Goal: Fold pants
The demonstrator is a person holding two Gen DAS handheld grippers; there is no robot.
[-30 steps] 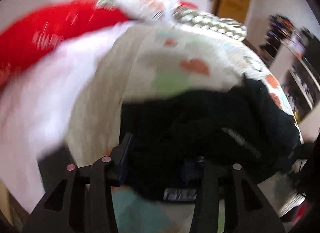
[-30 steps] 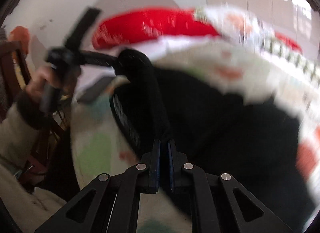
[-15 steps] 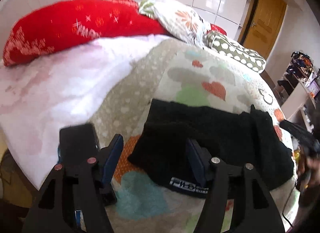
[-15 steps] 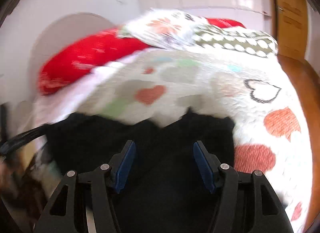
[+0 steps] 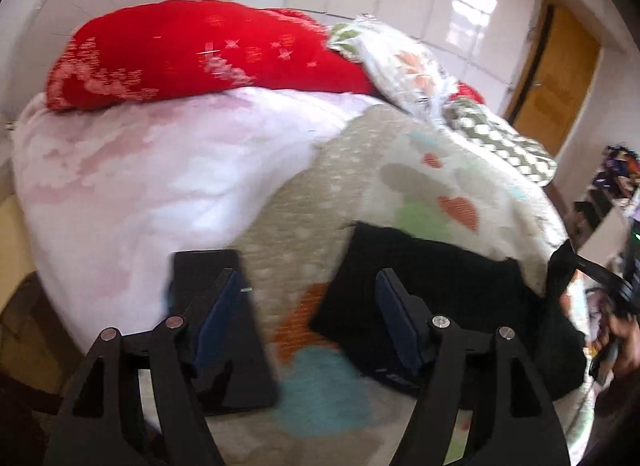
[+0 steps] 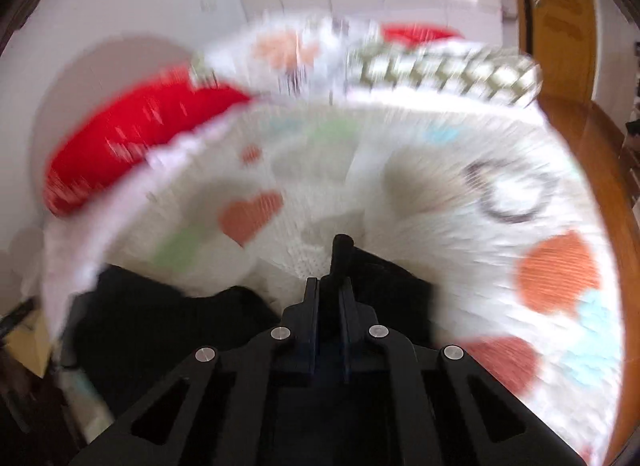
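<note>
Black pants (image 5: 440,282) lie folded on a heart-patterned blanket (image 5: 440,185) on the bed. My left gripper (image 5: 308,306) is open and empty, its right finger over the pants' left edge. In the right wrist view the pants (image 6: 160,322) lie at the lower left, and my right gripper (image 6: 330,286) is shut on a pinch of black pants fabric that sticks up between its fingers. The right wrist view is blurred by motion. The right gripper also shows in the left wrist view (image 5: 592,270) at the pants' far right end.
A flat black object (image 5: 208,270) lies behind my left finger. A red pillow (image 5: 200,53), a floral pillow (image 5: 400,61) and a chevron pillow (image 5: 500,137) line the head. A pink-white blanket (image 5: 140,169) covers the left. A wooden door (image 5: 556,81) stands right.
My right gripper opened half a second ago and has now shut on the pants. My left gripper let go of the pants, opened and has shifted slightly left.
</note>
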